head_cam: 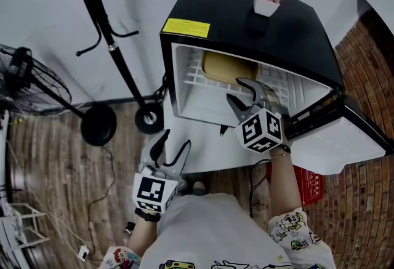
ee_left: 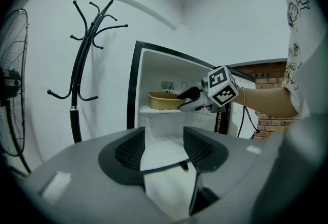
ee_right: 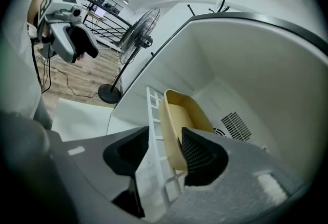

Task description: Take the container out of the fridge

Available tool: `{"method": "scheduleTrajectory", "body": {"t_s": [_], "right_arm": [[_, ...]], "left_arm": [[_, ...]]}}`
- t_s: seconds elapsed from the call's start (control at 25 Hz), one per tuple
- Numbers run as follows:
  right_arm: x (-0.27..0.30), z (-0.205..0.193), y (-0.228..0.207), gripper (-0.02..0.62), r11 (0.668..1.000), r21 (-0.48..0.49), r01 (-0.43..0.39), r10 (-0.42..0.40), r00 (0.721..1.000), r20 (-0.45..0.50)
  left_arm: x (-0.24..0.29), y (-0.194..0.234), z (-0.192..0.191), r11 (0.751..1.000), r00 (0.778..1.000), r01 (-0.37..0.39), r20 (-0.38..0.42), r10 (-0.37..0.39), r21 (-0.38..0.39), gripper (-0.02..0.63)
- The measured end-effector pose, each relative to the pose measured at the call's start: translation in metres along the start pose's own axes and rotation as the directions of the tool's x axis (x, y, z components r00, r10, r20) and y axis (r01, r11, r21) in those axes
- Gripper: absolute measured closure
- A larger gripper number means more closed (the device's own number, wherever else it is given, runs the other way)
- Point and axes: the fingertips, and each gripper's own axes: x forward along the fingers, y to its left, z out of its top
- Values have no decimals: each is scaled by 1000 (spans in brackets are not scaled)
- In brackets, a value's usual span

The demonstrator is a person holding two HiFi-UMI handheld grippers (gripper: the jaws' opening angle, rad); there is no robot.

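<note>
Shallow oval tan plastic container (head_cam: 228, 68) sits on the white wire shelf (head_cam: 189, 75) inside the glossy black mini fridge (head_cam: 246, 21), upper centre of head view. Right gripper (head_cam: 237, 90) reaches into the fridge, tilted down; its ribbed black fingers (ee_right: 202, 156) are spread across the container's near wall, one inside the container, the other clear of the wall. Left gripper (head_cam: 175, 141) hangs at lower left, fingers (ee_left: 130, 151) spread, empty.
</note>
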Motion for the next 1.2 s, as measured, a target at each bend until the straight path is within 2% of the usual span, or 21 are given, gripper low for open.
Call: {"method": "scheduleTrajectory", "body": {"t_s": [0.32,0.64,0.76,1.2], "right_arm": [[-3,-3,0,467,1000,-17,22,-23,1000,-20],[-3,-4,-1,499,998,-37,41,-42,999,-33],[-3,-4,-2,533,998,-45,49,-51,998,-35],[-1,-7,1,557,996,-83,38,-42,998,-50]], "left_arm": [[-4,0,-1,1000,1000,-7,2,7,-3,376],[-8,2,-3,1000,1000,-14,8,15,-7,376],[-8,2,-3,1000,1000,-15,6,15,-7,377],[-7,2,-2,1000,1000,-18,6,18,-11,379]]}}
